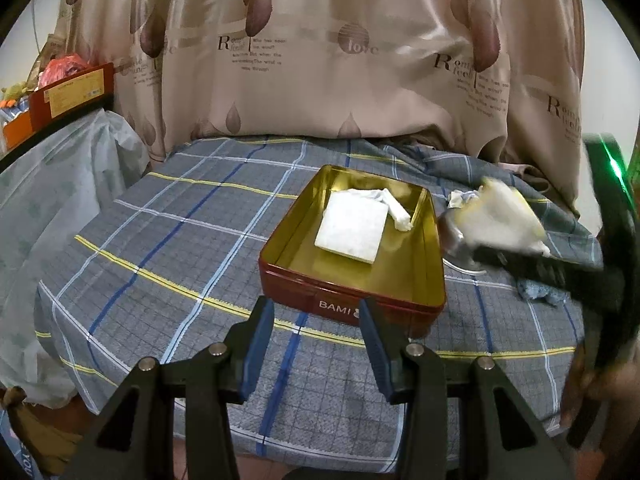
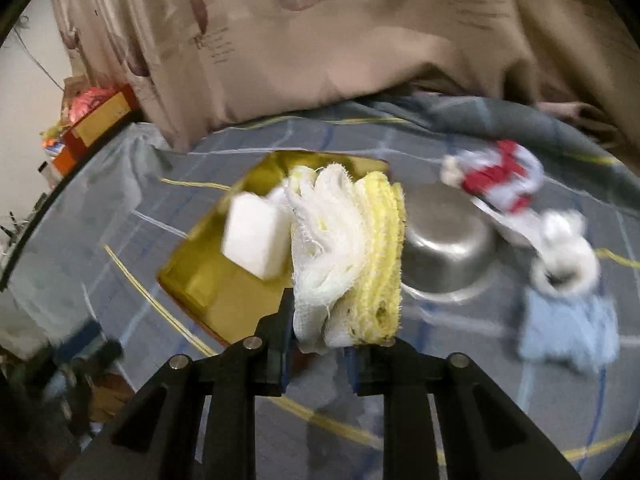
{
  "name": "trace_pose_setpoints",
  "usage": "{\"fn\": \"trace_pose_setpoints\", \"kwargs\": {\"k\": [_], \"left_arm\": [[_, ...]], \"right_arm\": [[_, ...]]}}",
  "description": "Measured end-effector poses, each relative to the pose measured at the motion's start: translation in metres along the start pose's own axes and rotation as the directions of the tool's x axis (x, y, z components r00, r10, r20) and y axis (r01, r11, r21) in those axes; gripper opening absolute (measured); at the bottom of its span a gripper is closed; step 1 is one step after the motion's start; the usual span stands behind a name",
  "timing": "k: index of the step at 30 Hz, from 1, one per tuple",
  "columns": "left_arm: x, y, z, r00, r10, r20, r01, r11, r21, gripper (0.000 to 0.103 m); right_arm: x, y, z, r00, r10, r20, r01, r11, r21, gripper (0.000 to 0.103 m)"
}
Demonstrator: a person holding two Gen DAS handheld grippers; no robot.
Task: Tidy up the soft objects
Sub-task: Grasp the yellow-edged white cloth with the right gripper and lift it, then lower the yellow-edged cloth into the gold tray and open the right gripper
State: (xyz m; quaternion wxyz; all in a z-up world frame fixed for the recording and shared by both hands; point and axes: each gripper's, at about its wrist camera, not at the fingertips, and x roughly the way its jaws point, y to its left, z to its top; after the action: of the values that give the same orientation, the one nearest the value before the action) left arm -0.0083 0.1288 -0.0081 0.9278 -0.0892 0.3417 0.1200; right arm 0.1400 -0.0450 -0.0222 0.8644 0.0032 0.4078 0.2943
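A red BAMI tin [image 1: 352, 300] with a gold inside stands open on the plaid cloth; it holds a folded white cloth [image 1: 352, 226] and a small rolled white cloth [image 1: 398, 210]. My left gripper [image 1: 316, 340] is open and empty just in front of the tin. My right gripper [image 2: 320, 320] is shut on a yellow-and-white cloth [image 2: 348, 252], held in the air to the right of the tin [image 2: 224, 300]; it also shows blurred in the left wrist view [image 1: 504, 216]. A white block [image 2: 256, 236] lies in the tin.
An upturned steel bowl [image 2: 448, 248] stands right of the tin. A red-and-white cloth [image 2: 500, 180], a white roll [image 2: 568, 256] and a light blue cloth [image 2: 568, 332] lie beyond it. A patterned curtain [image 1: 320, 60] hangs behind. Boxes [image 1: 68, 92] sit at far left.
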Motion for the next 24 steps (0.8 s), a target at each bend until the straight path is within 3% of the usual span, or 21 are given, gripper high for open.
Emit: {"fn": "trace_pose_setpoints", "kwargs": {"k": [2,5,11,19,22,24], "left_arm": [[0.0,0.001,0.0,1.0,0.008,0.005,-0.008,1.0,0.001,0.045],[0.001,0.002,0.001,1.0,0.006,0.004,-0.006,1.0,-0.006,0.045],[0.003,0.001,0.001,1.0,0.011,0.002,-0.011,1.0,0.011,0.045],[0.006,-0.001,0.001,1.0,0.011,-0.003,-0.011,0.999,0.032,0.045],[0.006,0.0,0.0,1.0,0.012,-0.006,-0.012,0.999,0.03,0.045],[0.007,0.001,0.001,1.0,0.01,-0.008,-0.01,1.0,0.027,0.045]], "right_arm": [[0.017,0.009,0.015,0.999,0.028,-0.027,-0.029,0.999,-0.013,0.02],[0.043,0.019,0.036,0.999,-0.002,-0.045,-0.001,0.998,-0.059,0.02],[0.098,0.018,0.078,0.993,0.002,-0.115,-0.005,1.0,-0.029,0.02],[0.149,0.042,0.106,0.977,0.086,-0.198,-0.083,0.996,0.023,0.026],[0.156,0.05,0.109,0.977,0.073,-0.203,-0.068,0.997,0.032,0.041],[0.151,0.055,0.108,0.983,0.043,-0.179,-0.043,0.999,0.006,0.076]]}}
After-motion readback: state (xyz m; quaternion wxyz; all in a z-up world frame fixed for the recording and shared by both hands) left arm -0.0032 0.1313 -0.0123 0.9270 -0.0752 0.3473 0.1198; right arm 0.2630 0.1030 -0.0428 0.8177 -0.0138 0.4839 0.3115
